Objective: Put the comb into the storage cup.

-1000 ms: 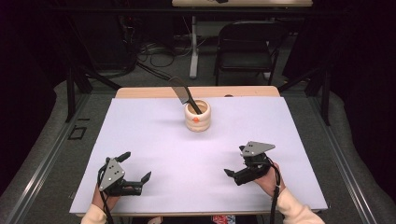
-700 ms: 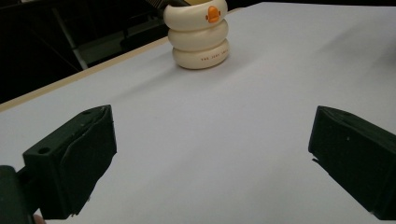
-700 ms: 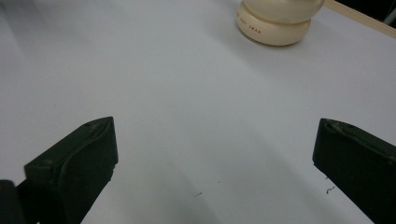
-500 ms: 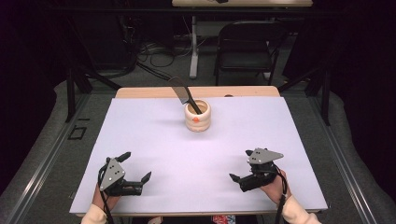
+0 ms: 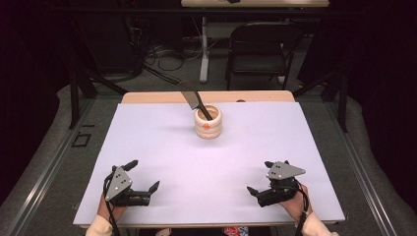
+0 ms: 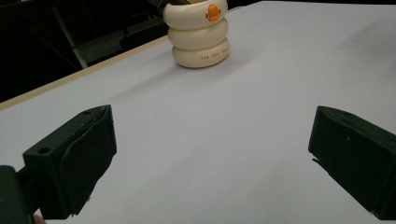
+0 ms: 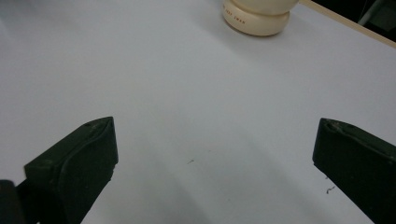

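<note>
A cream ribbed holder (image 5: 208, 123) with an orange mark stands at the far middle of the white-covered table (image 5: 147, 132). A black spatula (image 5: 193, 100) leans out of it toward the back left. My left gripper (image 5: 144, 174) rests near the front left edge, open and holding nothing. My right gripper (image 5: 259, 177) rests near the front right, also open with nothing in it. In the left gripper view, the holder (image 6: 198, 32) stands far ahead of the spread jaws of the left gripper (image 6: 212, 154). The right gripper view has the holder's base (image 7: 257, 16) beyond the right gripper (image 7: 215, 158).
A strip of bare wooden tabletop (image 5: 147, 97) runs along the far edge. A dark folding chair (image 5: 260, 44) and cables on the floor lie behind the table. White surface stretches between the grippers and the holder.
My right gripper has drawn back toward the front right edge of the table, still open. The left gripper and the holder have stayed put.
</note>
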### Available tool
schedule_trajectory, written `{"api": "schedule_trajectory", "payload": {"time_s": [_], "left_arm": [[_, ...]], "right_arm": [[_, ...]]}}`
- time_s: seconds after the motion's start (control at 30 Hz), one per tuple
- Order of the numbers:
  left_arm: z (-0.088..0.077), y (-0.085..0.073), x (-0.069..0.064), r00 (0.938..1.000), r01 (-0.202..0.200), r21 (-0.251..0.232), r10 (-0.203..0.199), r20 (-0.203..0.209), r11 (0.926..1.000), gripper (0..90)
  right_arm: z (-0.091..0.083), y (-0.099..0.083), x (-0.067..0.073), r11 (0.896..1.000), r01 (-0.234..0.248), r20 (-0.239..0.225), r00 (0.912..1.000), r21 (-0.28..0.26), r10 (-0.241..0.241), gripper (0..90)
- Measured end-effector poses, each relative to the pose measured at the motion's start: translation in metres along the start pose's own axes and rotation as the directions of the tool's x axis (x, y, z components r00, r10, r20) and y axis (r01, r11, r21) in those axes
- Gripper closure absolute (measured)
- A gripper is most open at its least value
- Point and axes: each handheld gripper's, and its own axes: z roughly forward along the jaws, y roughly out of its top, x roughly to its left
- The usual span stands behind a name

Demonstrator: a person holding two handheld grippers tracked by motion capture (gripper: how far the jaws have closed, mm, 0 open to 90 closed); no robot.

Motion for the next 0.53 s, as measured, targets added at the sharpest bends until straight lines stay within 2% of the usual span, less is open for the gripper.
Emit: {"api": "schedule_trajectory", "payload": {"time_s": [0.53], "left_arm": [[0.0002, 0.0001, -0.0002, 1.0, -0.001, 0.003, 0.001, -0.001, 1.0, 1.0]], "right_arm": [[-0.0057, -0.0038, 0.0039, 1.0, 0.012, 0.013, 0.9998, -0.003, -0.012, 0.0]]}}
